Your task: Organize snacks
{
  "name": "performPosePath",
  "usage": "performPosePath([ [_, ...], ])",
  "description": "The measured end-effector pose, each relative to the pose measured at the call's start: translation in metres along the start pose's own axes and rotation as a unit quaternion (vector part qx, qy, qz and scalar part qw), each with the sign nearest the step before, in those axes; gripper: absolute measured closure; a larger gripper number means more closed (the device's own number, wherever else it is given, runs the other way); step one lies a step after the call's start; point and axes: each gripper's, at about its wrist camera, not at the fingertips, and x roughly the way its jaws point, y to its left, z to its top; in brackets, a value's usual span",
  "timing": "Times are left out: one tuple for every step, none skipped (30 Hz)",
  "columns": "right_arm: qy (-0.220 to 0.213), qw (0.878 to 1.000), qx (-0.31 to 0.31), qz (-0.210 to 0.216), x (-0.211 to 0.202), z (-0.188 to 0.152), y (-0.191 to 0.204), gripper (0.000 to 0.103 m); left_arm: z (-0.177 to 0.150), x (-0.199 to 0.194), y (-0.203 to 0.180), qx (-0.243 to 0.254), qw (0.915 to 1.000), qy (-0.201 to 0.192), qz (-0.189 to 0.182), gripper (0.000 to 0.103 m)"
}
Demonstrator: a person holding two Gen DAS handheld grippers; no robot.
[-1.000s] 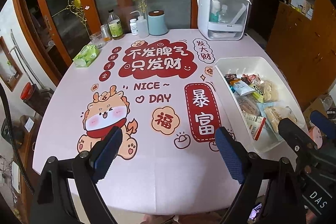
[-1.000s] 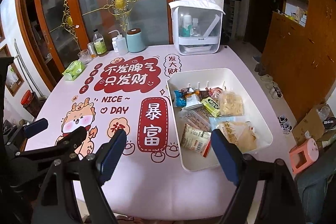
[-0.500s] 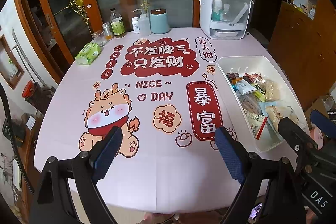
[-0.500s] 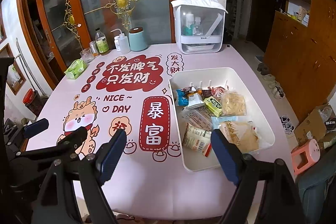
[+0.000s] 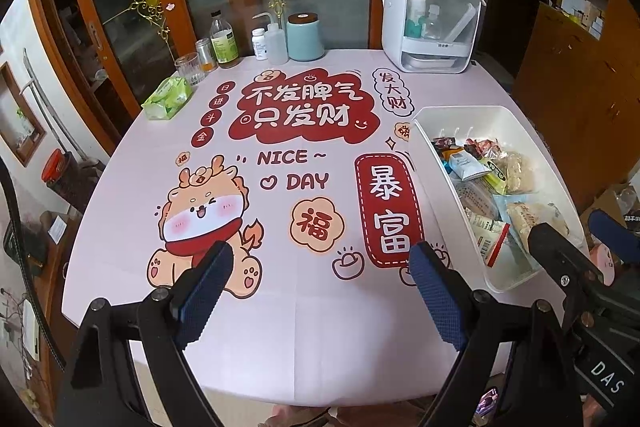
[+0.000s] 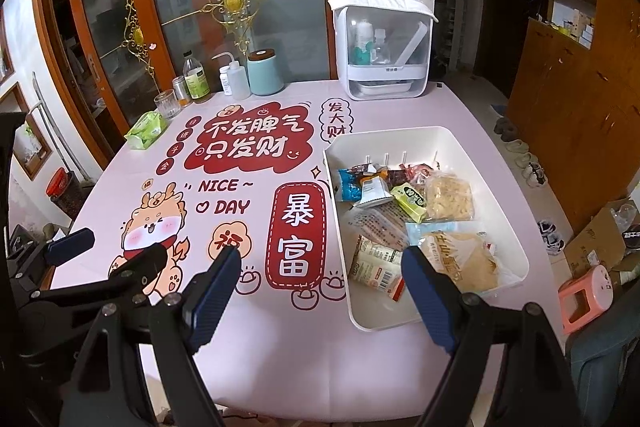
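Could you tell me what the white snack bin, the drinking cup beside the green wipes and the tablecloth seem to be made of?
White snack bin: likely rigid plastic; smooth, matte, with rounded moulded corners.
Drinking cup: probably clear glass; see-through and faceted, though hard plastic is possible.
Tablecloth: looks like a thin printed sheet, fabric or vinyl; fold creases show and its edge drapes.

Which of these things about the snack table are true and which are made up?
1. The snacks lie inside the white bin. True.
2. The right gripper holds a snack. False: its fingers are apart and hold nothing.
3. The green tissue pack is in the bin. False: it lies on the tablecloth, near the glass cup.
4. The left gripper is open over the tablecloth. True.
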Motion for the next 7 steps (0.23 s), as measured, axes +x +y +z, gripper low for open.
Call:
performPosePath([
  [0.000,1.000,0.000,0.001,0.0005,0.0002,0.0000,0.020,0.0007,0.0004,0.0006,0.001,1.0000,0.000,0.000,0.014],
  [0.000,1.000,0.000,0.001,0.0005,0.0002,-0.0006,0.020,-0.0002,0.0000,0.0005,0.001,1.0000,0.000,0.001,0.014],
  [0.000,1.000,0.000,0.001,0.0006,0.0004,-0.0004,0.020,-0.0002,0.0019,-0.0004,0.000,1.0000,0.001,0.001,0.014],
  [0.000,1.000,0.000,0.001,0.0009,0.0005,-0.0002,0.020,-0.0007,0.0027,-0.0014,-0.001,1.0000,0.001,0.002,0.014],
  [0.000,1.000,0.000,0.002,0.0016,0.0007,-0.0005,0.020,-0.0010,0.0026,-0.0013,-0.001,1.0000,0.001,0.003,0.014],
  [0.000,1.000,0.000,0.003,0.0031,0.0009,-0.0005,0.020,-0.0011,0.0027,-0.0017,-0.001,1.0000,0.001,0.004,0.014],
  [0.000,1.000,0.000,0.003,0.0042,0.0013,-0.0004,0.020,-0.0018,0.0027,-0.0024,-0.001,1.0000,0.000,0.005,0.014],
])
